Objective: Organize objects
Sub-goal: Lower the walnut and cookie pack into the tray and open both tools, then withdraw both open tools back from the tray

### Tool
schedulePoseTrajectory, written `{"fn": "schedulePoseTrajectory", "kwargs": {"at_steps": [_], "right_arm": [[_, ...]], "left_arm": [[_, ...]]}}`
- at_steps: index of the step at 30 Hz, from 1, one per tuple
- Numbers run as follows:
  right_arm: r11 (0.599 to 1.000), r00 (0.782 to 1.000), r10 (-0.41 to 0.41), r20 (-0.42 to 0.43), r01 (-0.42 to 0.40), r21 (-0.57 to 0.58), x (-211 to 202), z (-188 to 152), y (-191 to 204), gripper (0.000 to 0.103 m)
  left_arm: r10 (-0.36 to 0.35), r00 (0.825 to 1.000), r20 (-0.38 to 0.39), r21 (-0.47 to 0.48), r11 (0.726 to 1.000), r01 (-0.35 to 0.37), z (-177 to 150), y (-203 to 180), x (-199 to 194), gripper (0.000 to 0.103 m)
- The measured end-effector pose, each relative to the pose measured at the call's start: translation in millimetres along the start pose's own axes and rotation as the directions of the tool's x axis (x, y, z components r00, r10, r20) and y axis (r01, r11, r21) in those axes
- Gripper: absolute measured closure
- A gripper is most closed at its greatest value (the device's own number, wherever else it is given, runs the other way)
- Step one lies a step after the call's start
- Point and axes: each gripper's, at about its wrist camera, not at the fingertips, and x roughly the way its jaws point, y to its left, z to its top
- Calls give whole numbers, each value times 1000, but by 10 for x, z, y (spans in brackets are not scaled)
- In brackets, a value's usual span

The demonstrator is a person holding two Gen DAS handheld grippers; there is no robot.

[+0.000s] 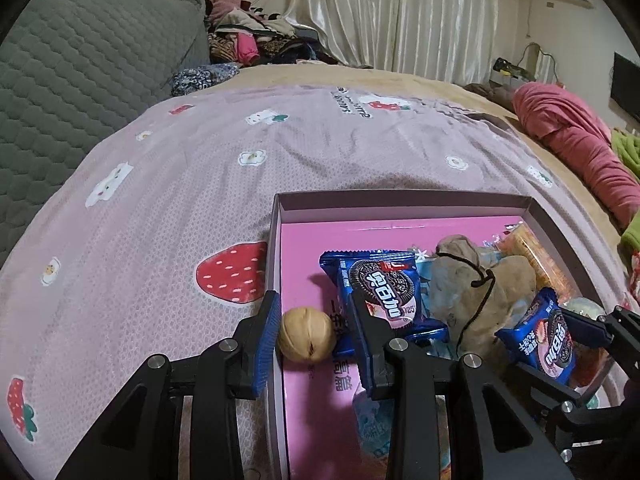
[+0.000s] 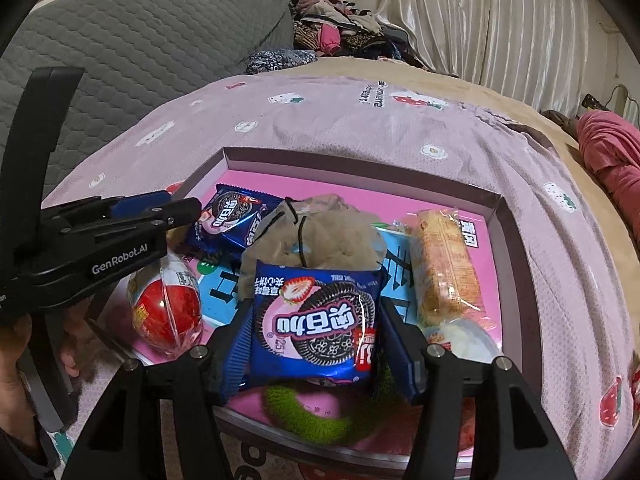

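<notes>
- Left wrist view: the left gripper (image 1: 313, 330) has its jaws spread, with a walnut (image 1: 307, 334) between the blue pads. The nut touches the left pad; a gap separates it from the right one.
- The walnut sits just inside the left wall of the shallow pink box (image 1: 404, 197), which lies on a pink strawberry-print bedspread (image 1: 168, 184).
- An Oreo packet (image 1: 380, 294) lies on the box floor just past the right finger, beside a beige drawstring pouch (image 1: 476, 292).
- At the right edge, the right gripper (image 1: 576, 330) grips a second Oreo packet (image 1: 546, 340) over the box.
- Right wrist view: the right gripper (image 2: 314, 346) is pinching the second Oreo packet (image 2: 316, 324), its two pads pressed against the packet's side edges. The packet is held above the near part of the box (image 2: 360, 162).
- Behind it lies the drawstring pouch (image 2: 312, 232); to the right, a wafer packet (image 2: 444, 264); to the left, a red egg-shaped toy (image 2: 166, 312); below, a green fuzzy ring (image 2: 308, 416).
- The left gripper (image 2: 182, 210) enters from the left at the box's left wall, near the first Oreo packet (image 2: 236, 216). Its jaw state cannot be judged from this angle.
</notes>
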Motion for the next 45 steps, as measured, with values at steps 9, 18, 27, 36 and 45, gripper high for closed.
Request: {"fn": "schedulePoseTrajectory", "kwargs": {"at_steps": [9,18,27,36,45], "right_arm": [[1000,1000,-4,-5,4,-2,-16,0,15,42],[1000,1000,-18,-3,18,-6,-34,6,31,39],[999,999,-32,20,32,-11,-142,33,51,33],[998,998,-59,38,59,-3,-256,18,35,24],[997,994,-81,71,80,18,-474,2,-25,15]], "left_arm": [[-12,1000,6,17,1000,12,-36,-48,-42,55],[-9,1000,5,7,1000,9,-39,-28,-105,37],[-5,1000,20,6,1000,5,-30,-23,-234,28],[-11,999,37,-31,999,13,-16,69,-379,21],[-4,999,41,-60,998,7,-85,104,-586,15]]}}
